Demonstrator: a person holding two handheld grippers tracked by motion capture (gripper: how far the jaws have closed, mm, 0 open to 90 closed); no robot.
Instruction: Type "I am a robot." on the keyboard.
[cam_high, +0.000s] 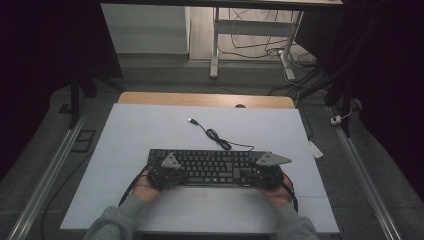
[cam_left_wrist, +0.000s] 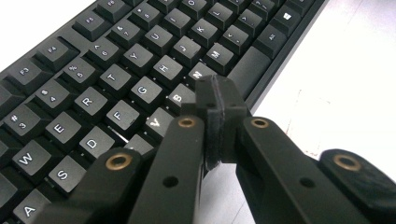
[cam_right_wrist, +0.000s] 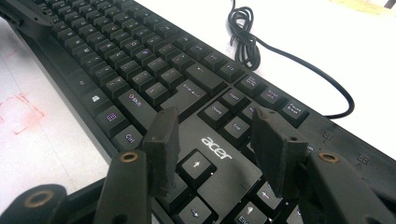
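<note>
Keyboard (cam_high: 210, 167) ends under both grippers

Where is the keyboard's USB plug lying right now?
In the high view, the USB plug lies on the white table beyond the keyboard, left of centre, at the far end of its loosely coiled cable.

White desk (cam_high: 150, 130) surface, wooden strip (cam_high: 205, 99) showing along its far edge. Faint red square marking (cam_right_wrist: 21, 114) on the desk near its near edge. Beyond the far edge: a white desk frame (cam_high: 250, 30) with two legs on the floor, loose cables (cam_high: 260, 47) running under and around it. Metal rails (cam_high: 47, 175) run along the floor off the left and right edges. Small white plug block (cam_high: 336, 119) on the floor off the far right corner.
</note>
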